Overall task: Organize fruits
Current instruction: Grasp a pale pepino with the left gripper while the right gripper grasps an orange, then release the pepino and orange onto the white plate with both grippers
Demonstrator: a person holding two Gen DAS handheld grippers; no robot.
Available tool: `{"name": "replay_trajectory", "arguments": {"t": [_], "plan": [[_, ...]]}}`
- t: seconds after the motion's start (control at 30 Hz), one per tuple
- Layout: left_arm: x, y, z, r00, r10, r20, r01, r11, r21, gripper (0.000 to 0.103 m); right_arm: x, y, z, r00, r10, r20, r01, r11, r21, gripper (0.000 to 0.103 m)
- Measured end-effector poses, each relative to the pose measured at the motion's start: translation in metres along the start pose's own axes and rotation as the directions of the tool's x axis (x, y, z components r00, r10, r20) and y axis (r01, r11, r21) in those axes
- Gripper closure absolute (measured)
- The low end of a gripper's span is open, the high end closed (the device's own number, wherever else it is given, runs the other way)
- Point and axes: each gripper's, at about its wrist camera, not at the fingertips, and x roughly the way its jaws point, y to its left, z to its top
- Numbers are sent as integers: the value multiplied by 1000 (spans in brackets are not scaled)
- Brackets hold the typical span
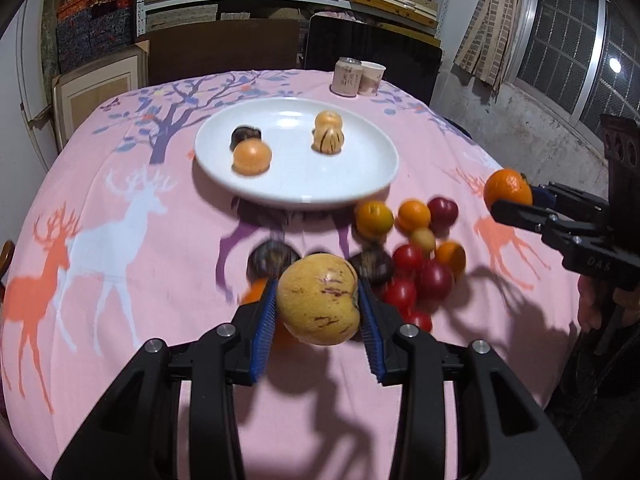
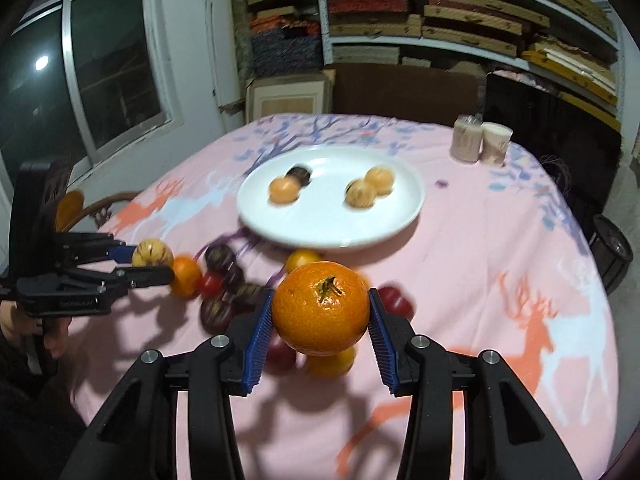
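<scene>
My left gripper (image 1: 318, 304) pinches a melon (image 1: 318, 300), my right gripper (image 2: 320, 312) an orange (image 2: 320, 308); both carrying, next release onto the plate (image 1: 360, 176) beyond.

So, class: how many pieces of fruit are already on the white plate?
4 on the white plate: an orange fruit with a dark fruit behind it, and a striped yellow fruit with another orange fruit behind it.

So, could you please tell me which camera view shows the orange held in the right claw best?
The right wrist view: the orange fills the centre, sharp, stem visible, gripped between the right claw's blue pads. The left wrist view shows the same orange small at the right edge, partly hidden by the claw.
</scene>
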Motion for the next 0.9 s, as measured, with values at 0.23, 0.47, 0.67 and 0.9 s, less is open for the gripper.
{"name": "replay_trajectory", "arguments": {"t": [0.23,0.47,0.67,0.9], "plan": [[63,7,72,999,9,-45,-10,1000,-11,65,57,-27,53,999,-37,-10,37,999,-5,57],[135,16,99,987,47,-155,-48,999,-3,65,131,-30,75,993,1,-115,-2,1000,-13,57],[151,25,115,979,58,-194,-59,998,-3,62,186,-38,80,970,-14,-242,15,1000,5,57],[158,26,118,970,83,-228,-82,997,10,53,191,-39,90,969,-17,-245,19,1000,6,50]]}}
